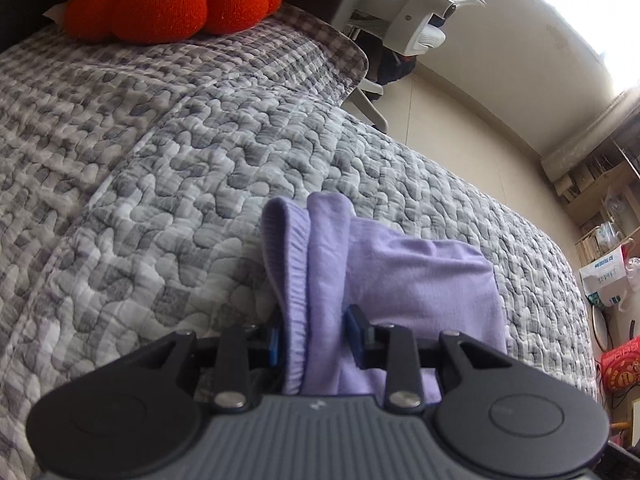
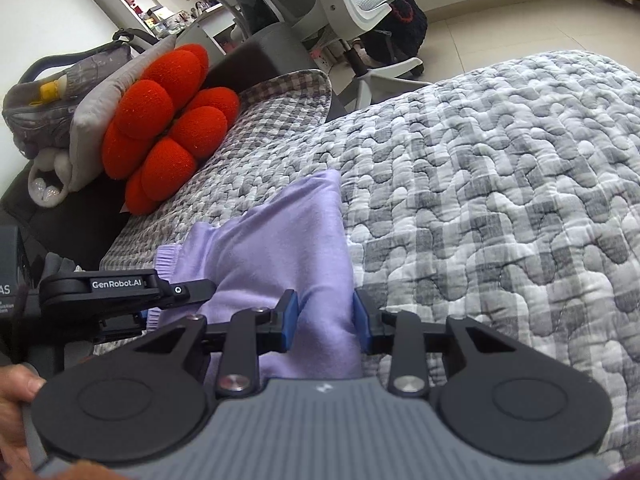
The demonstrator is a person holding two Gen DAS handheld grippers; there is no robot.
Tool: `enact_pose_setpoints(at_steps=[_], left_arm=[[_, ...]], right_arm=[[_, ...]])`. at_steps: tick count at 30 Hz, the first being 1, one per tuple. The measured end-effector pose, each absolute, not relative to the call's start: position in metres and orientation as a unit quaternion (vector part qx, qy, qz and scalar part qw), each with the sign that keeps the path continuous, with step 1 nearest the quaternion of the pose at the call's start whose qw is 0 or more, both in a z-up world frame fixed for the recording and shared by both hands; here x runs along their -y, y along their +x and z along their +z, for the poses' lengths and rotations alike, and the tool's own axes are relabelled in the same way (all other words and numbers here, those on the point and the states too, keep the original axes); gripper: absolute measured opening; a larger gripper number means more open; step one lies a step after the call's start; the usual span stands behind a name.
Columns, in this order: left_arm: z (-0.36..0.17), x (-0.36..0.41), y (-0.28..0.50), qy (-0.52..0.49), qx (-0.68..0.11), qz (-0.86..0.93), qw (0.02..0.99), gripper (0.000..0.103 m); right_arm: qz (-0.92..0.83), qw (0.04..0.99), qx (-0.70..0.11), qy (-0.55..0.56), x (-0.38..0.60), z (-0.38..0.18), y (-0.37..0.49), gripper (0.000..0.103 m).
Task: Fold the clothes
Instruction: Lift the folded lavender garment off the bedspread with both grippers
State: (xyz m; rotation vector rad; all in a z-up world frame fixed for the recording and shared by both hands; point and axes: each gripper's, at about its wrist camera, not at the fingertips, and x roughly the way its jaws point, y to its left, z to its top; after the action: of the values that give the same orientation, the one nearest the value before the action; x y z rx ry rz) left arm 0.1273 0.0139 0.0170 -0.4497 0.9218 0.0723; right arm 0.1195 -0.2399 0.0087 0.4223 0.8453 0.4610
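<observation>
Both jaws pinch the purple cloth (image 1: 400, 276) — left gripper (image 1: 316, 338) and right gripper (image 2: 326, 318). It looks soft, light, floppy — best held by its edges.

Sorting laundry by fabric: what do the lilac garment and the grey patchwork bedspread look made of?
Lilac garment: soft, matte fine knit, probably cotton or a blend; its ribbed hem shows.
Grey patchwork bedspread: quilted cotton-like cloth, matte, puckered by wavy stitching.

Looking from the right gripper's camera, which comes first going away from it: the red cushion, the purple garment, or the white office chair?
1. Purple garment, between the right gripper's fingers.
2. Red cushion, up left on the quilt's far end.
3. White office chair, on the floor past the bed.
</observation>
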Motion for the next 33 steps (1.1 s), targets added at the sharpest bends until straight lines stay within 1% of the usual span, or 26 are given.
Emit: enact_pose_setpoints(at_steps=[3,8,12,15,23,33], left_arm=[[0.018,-0.017,0.127,-0.224,-0.441,0.033,0.868,0.031],[0.019,-0.015,0.124,-0.222,-0.440,0.036,0.870,0.031],[0.019,-0.012,0.124,-0.213,-0.436,0.040,0.873,0.030],[0.020,-0.007,0.123,-0.195,-0.433,0.044,0.879,0.030],[0.023,-0.002,0.122,-0.168,-0.430,0.047,0.886,0.030],[0.023,-0.001,0.121,-0.168,-0.429,0.048,0.886,0.030]], right_arm=[[0.214,0.867,-0.405,0.197,0.237,0.011,0.120,0.027],[0.215,0.871,-0.402,0.183,0.228,0.014,0.120,0.025],[0.214,0.876,-0.398,0.168,0.225,0.016,0.119,0.025],[0.211,0.878,-0.398,0.162,0.226,0.014,0.119,0.027],[0.208,0.883,-0.389,0.163,0.225,0.014,0.120,0.028],[0.206,0.882,-0.389,0.165,0.225,0.013,0.120,0.028]])
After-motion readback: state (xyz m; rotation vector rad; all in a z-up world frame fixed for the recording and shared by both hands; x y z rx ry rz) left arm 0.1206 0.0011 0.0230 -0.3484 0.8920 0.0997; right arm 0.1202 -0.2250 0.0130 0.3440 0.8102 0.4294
